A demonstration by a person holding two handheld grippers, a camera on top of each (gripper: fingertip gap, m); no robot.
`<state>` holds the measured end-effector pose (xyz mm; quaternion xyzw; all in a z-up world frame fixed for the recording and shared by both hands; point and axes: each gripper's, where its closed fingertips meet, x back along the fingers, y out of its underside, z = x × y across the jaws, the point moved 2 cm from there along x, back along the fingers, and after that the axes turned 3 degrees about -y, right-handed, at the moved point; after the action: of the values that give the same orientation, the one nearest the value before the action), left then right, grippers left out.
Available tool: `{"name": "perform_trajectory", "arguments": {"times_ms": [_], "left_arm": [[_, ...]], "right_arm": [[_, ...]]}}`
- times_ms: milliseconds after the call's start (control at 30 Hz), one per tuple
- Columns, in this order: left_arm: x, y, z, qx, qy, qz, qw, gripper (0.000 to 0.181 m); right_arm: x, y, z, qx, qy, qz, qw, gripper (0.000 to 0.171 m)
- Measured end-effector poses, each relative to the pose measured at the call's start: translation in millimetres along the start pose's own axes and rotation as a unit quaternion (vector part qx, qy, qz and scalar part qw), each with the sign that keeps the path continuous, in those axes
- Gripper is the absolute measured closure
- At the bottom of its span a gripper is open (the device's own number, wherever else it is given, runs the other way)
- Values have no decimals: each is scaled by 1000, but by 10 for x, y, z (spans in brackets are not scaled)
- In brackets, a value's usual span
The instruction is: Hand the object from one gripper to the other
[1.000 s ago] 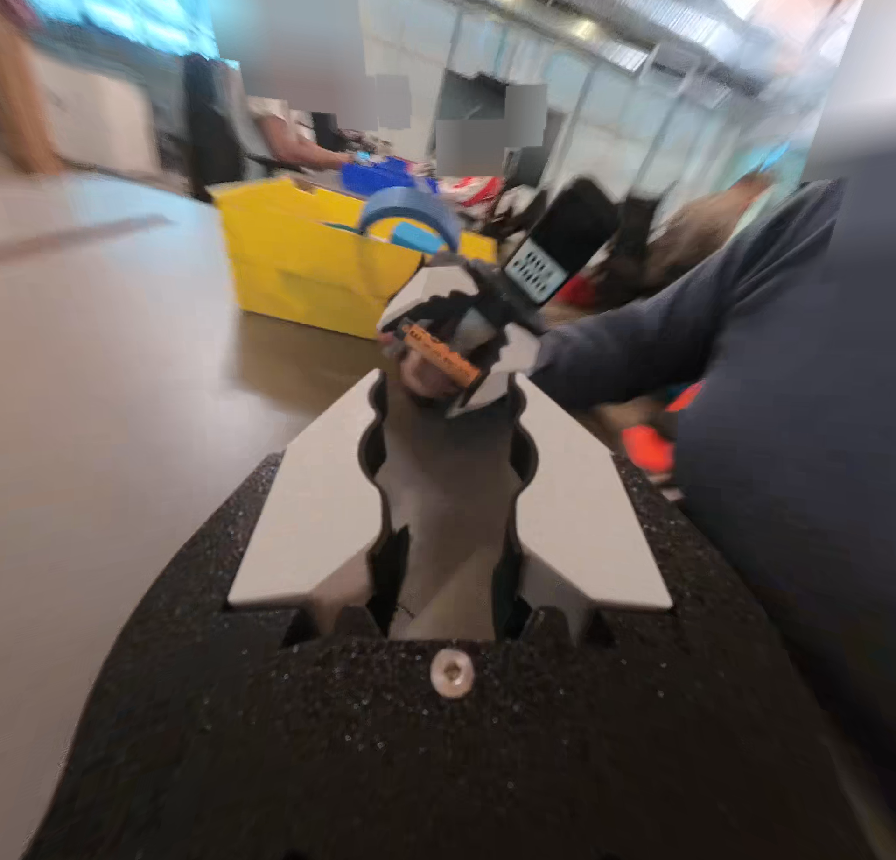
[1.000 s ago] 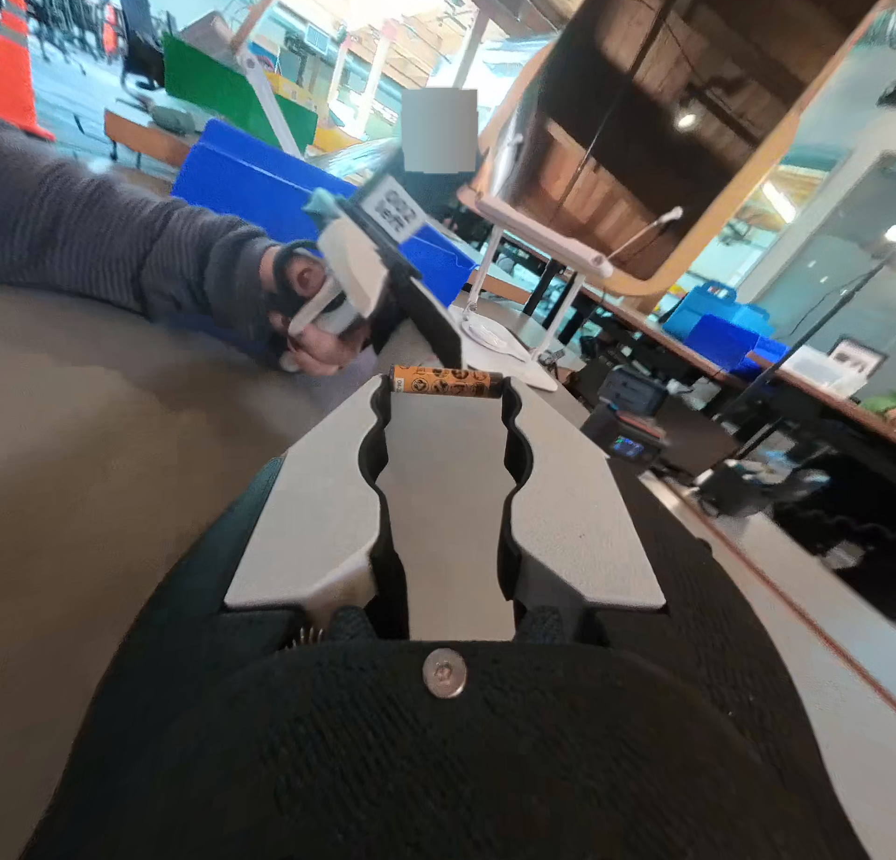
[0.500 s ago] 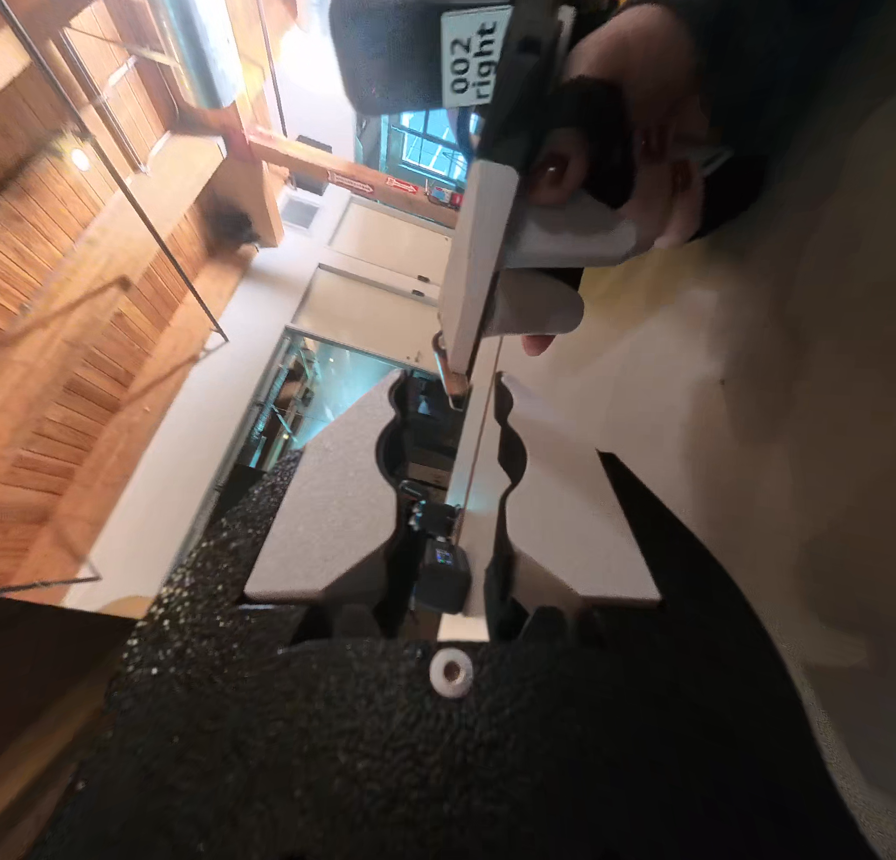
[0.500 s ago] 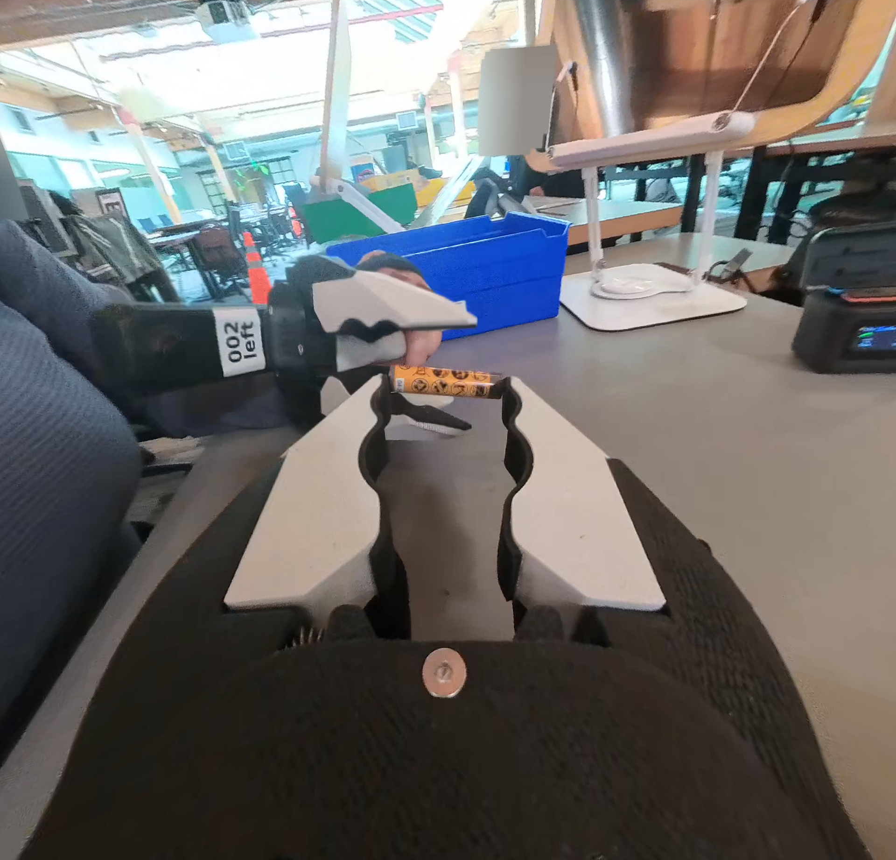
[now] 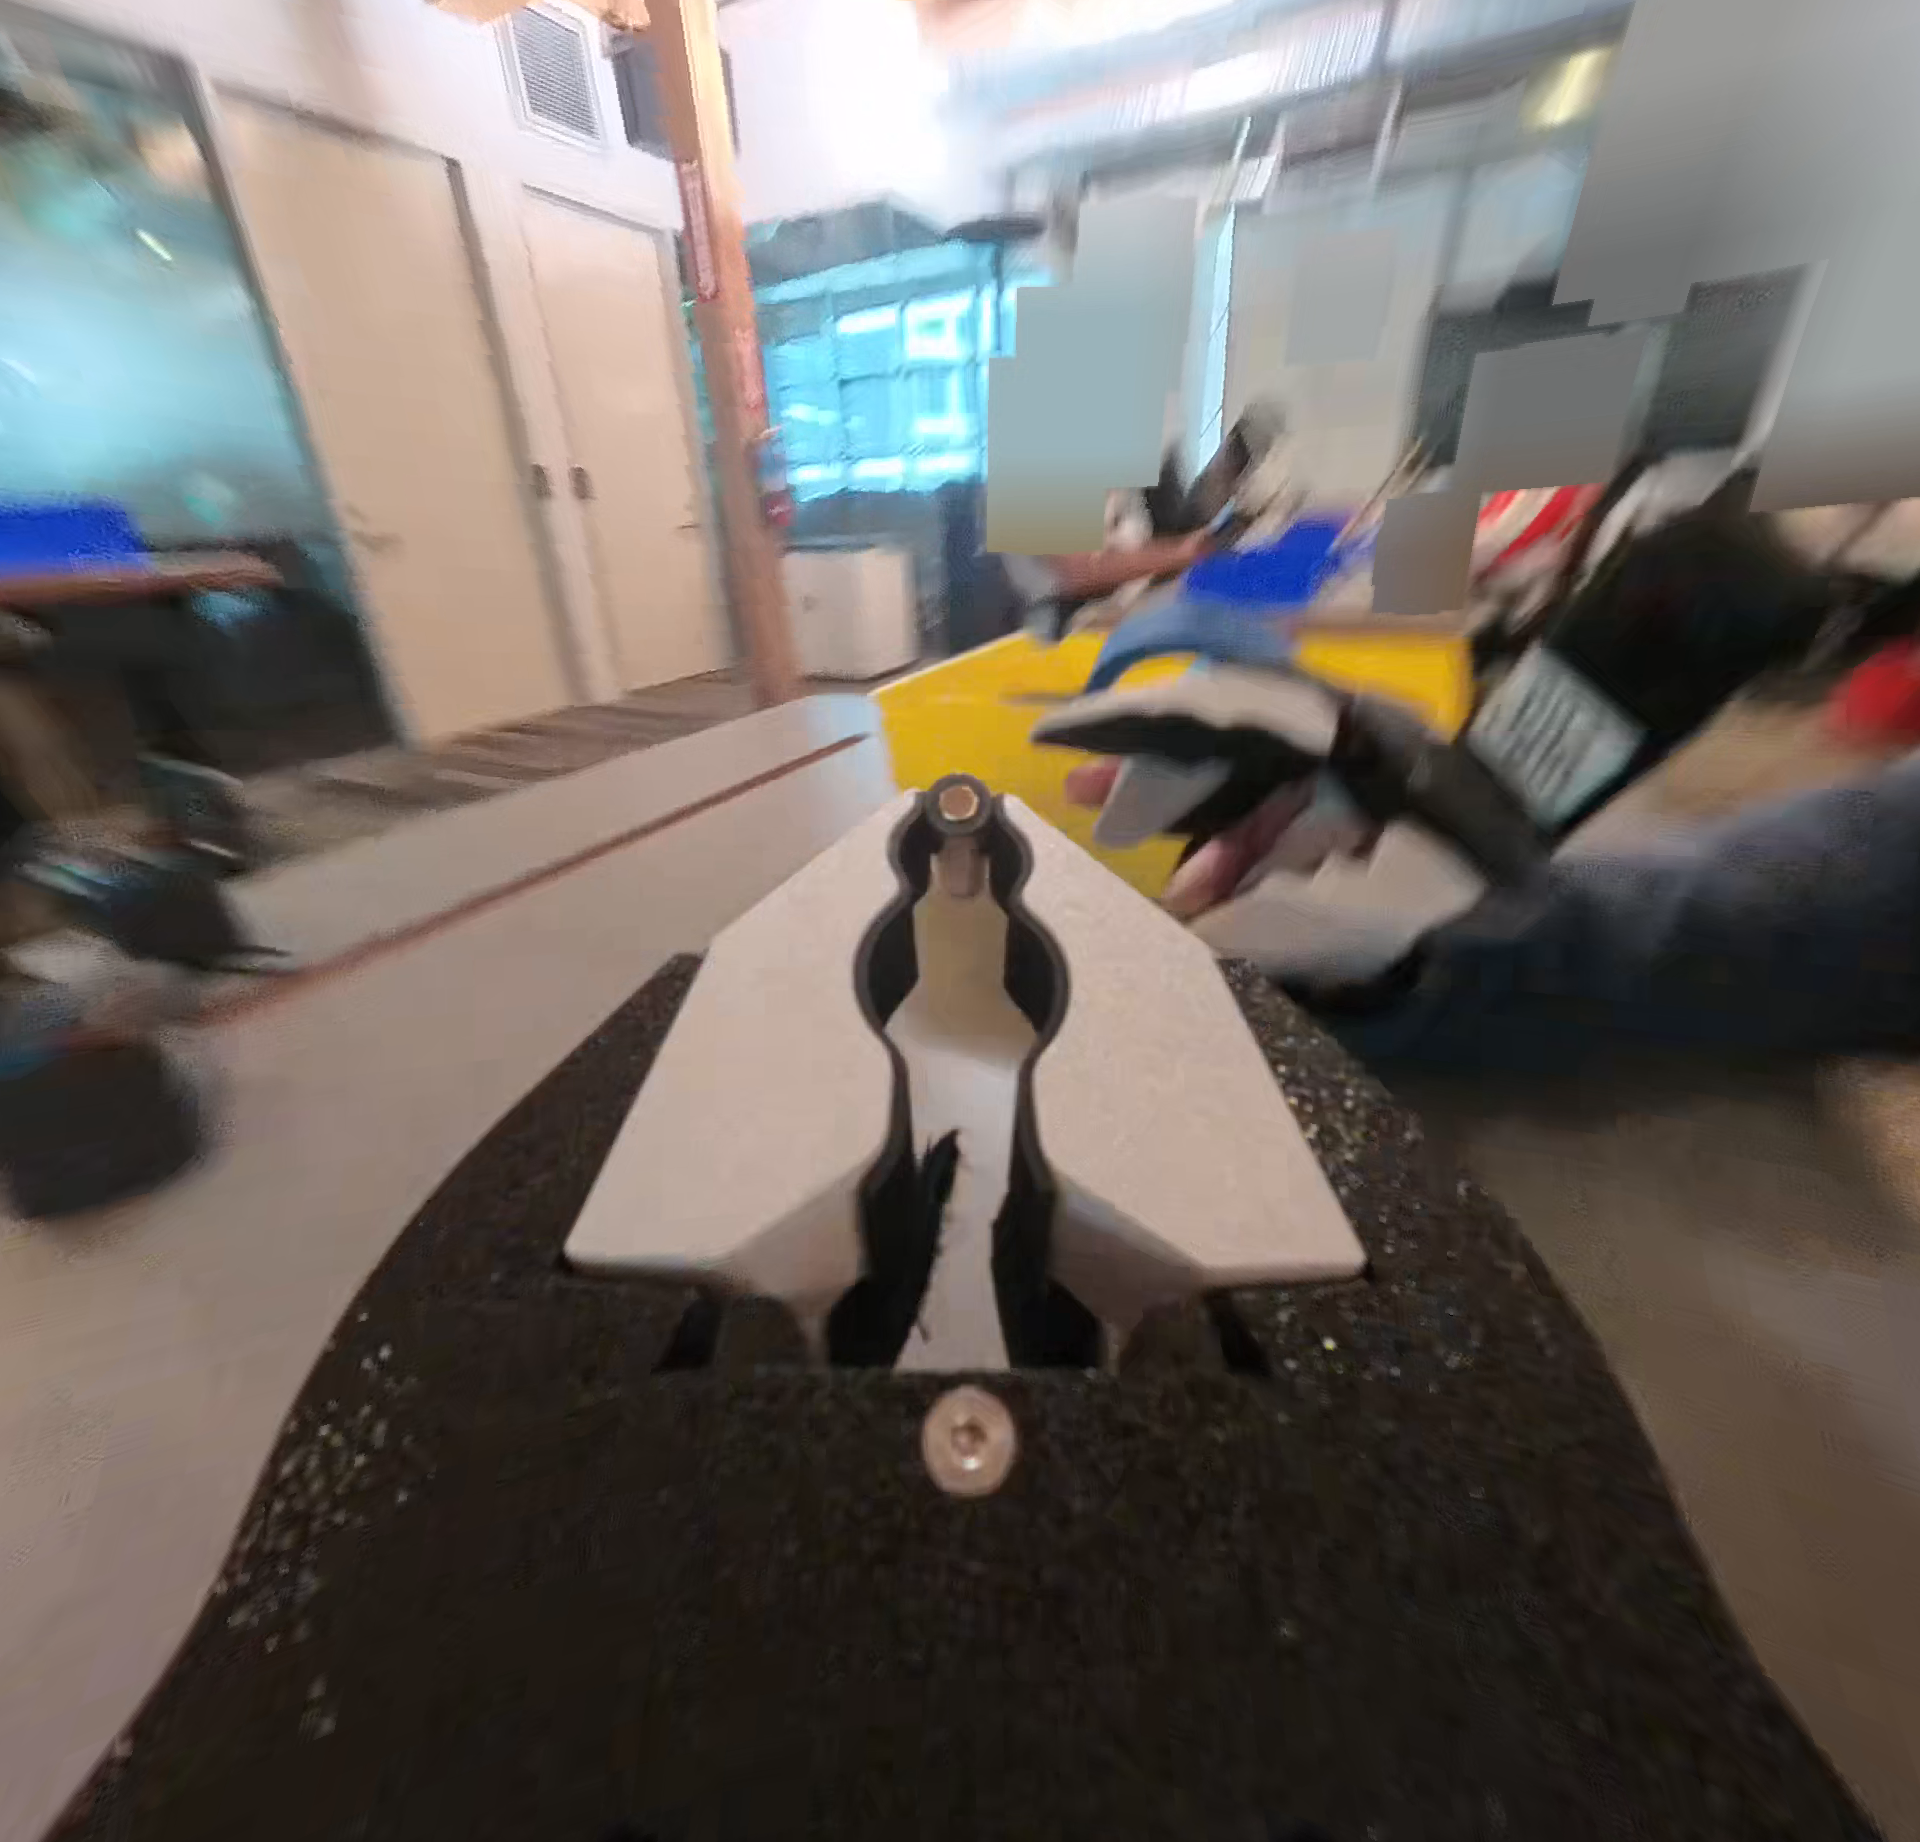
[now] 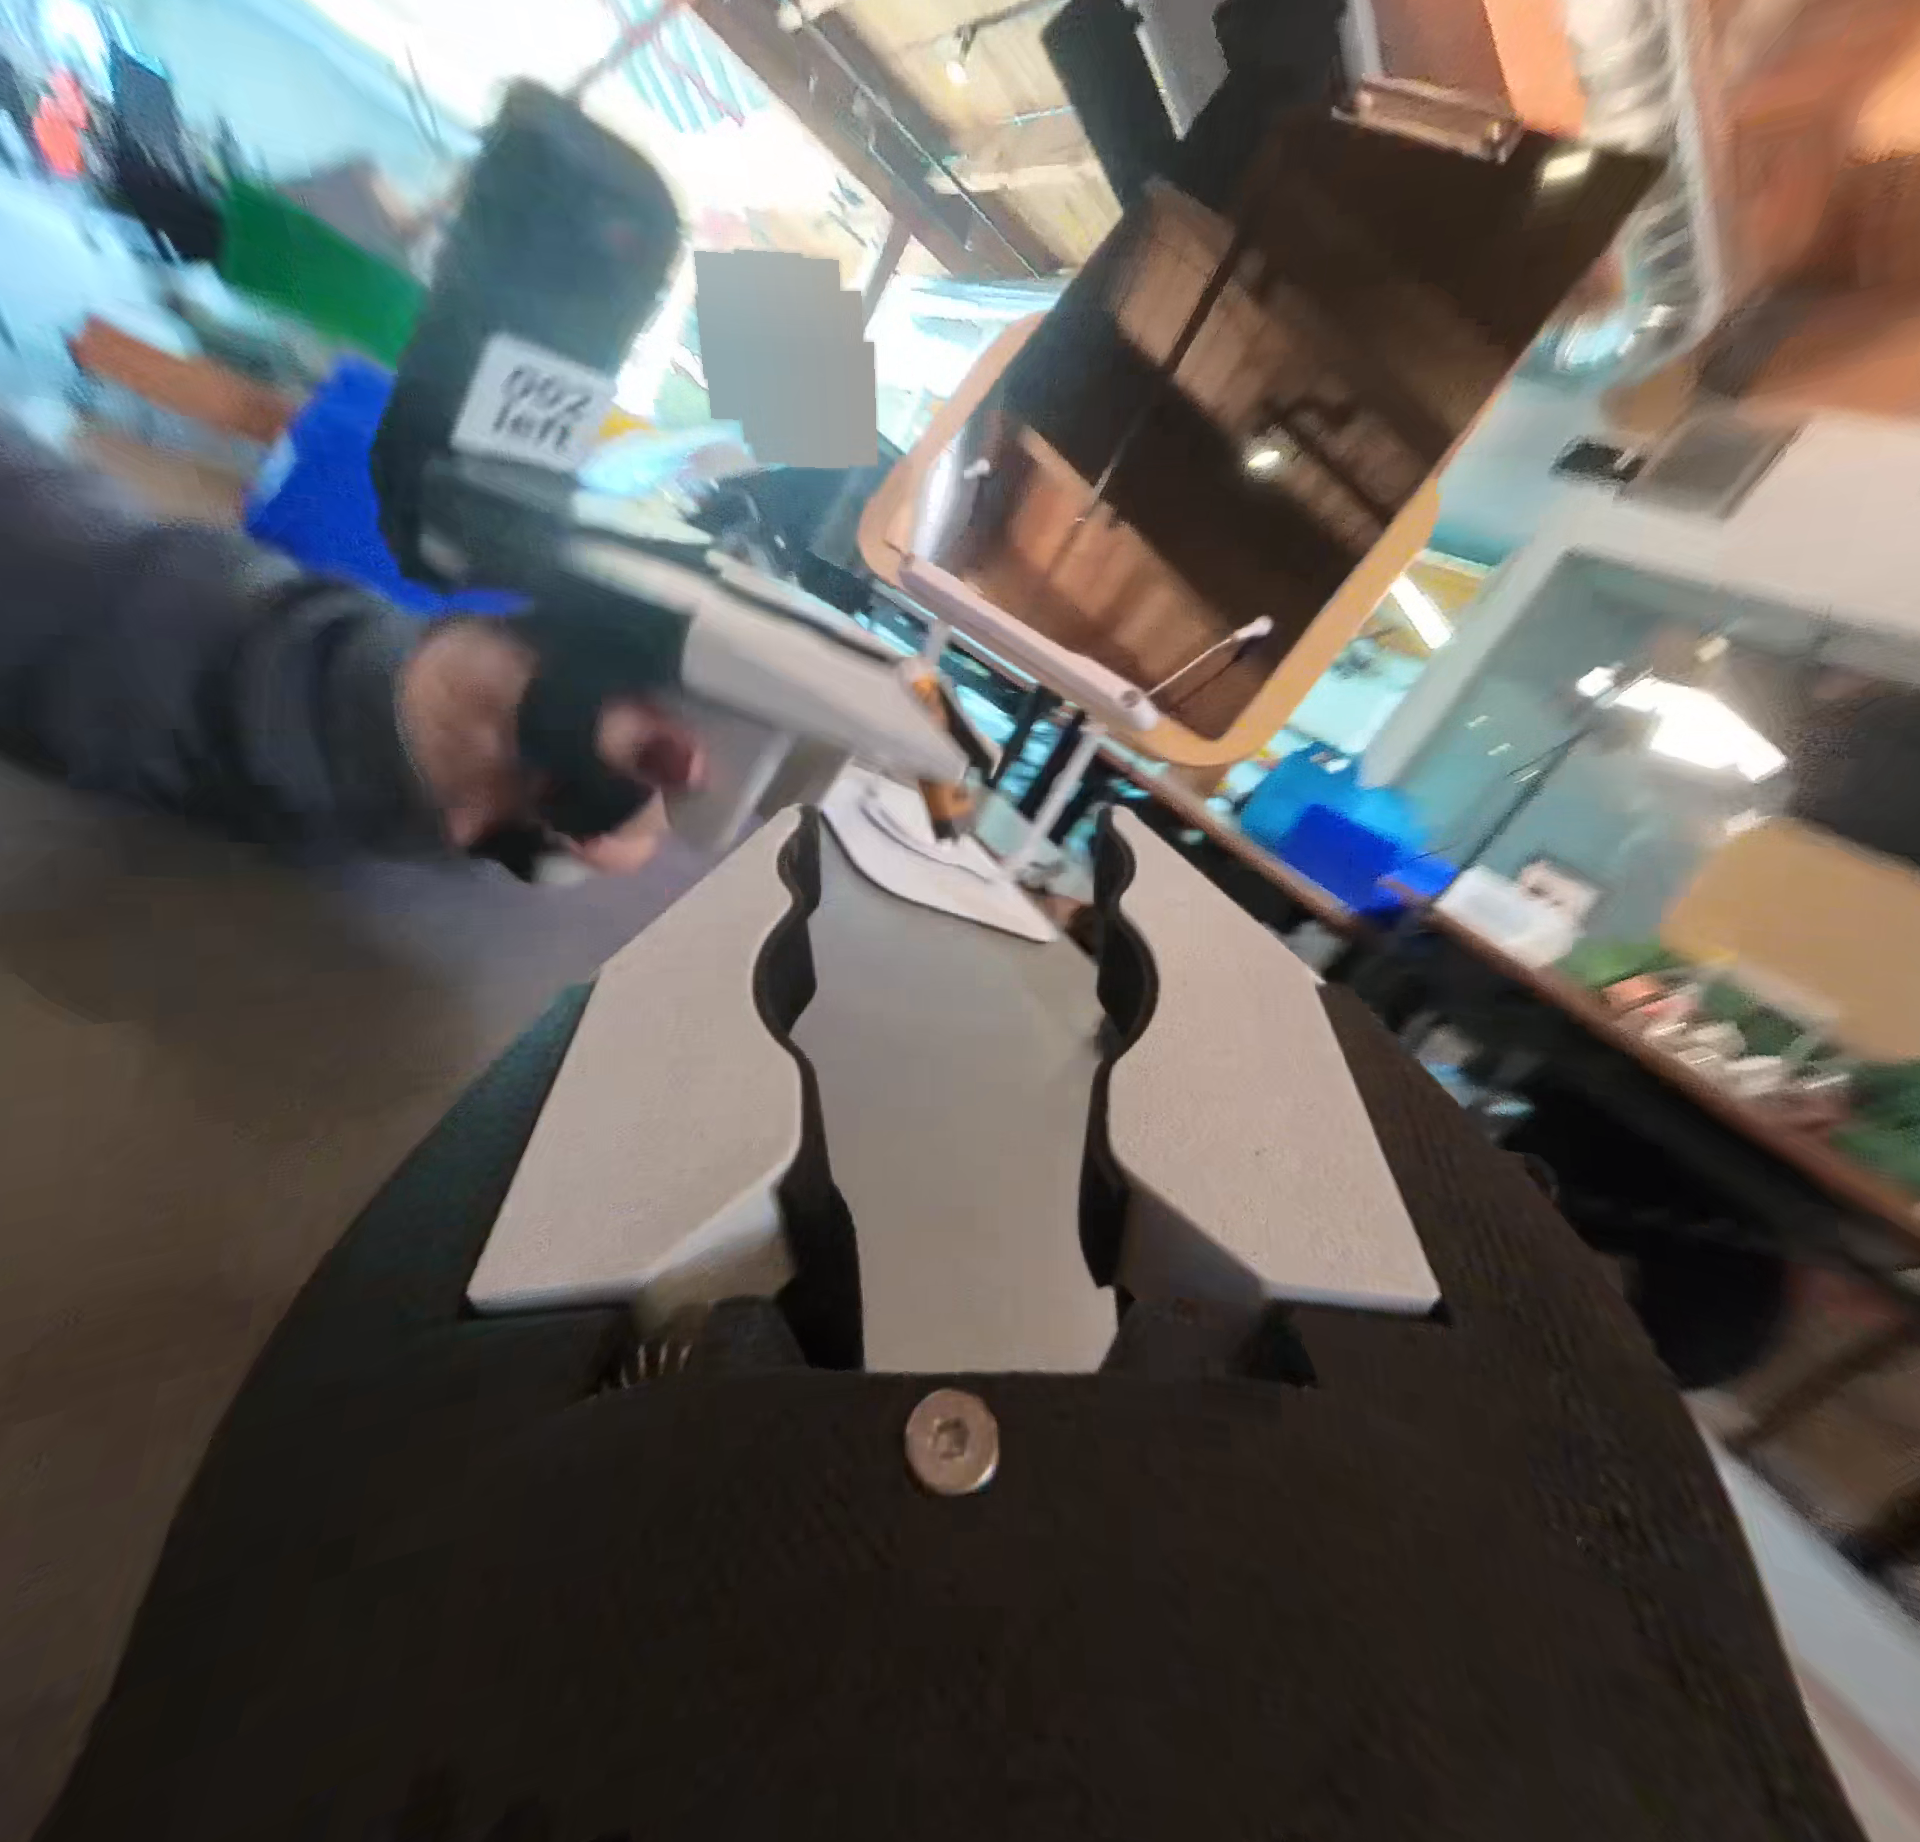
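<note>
The left tool (image 5: 958, 816) is pinching the orange battery (image 5: 958, 805) end-on at its fingertips, above the grey worktop (image 5: 436, 1044). Just to its right, the right tool (image 6: 954, 836) stands spread and empty, with a yellow bin (image 5: 966, 732) behind.

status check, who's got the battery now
Left gripper shut on battery, seen end-on at its fingertips. Right gripper open, empty. Nothing between them.
</note>
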<state>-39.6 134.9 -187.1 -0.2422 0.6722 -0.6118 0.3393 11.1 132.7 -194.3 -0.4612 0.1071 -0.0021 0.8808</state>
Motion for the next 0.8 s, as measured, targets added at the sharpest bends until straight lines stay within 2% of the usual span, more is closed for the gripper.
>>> {"name": "perform_trajectory", "arguments": {"times_ms": [67,167,267,500,600,700,767,800], "left_arm": [[33,-58,-12,134,55,37,989,174],[51,-107,83,309,173,66,933,173],[22,-40,134,401,224,55,887,174],[-24,41,256,434,257,26,863,174],[-27,60,254,446,261,23,856,174],[-28,68,238,461,264,22,847,174],[-11,85,230,446,267,11,854,172],[0,105,226,420,265,-3,868,164]], "right_arm": [[-32,33,-67,78,17,-25,996,122],[-47,-6,-127,135,26,-28,990,129],[-25,-72,-116,139,32,-13,990,135],[-29,-91,-201,168,18,-11,986,150],[-19,-99,-174,162,22,-10,986,163],[-26,-93,-168,143,14,-14,989,163],[-35,-80,-165,103,-4,-18,995,163],[-38,-70,-159,69,-16,-19,997,163]]}}
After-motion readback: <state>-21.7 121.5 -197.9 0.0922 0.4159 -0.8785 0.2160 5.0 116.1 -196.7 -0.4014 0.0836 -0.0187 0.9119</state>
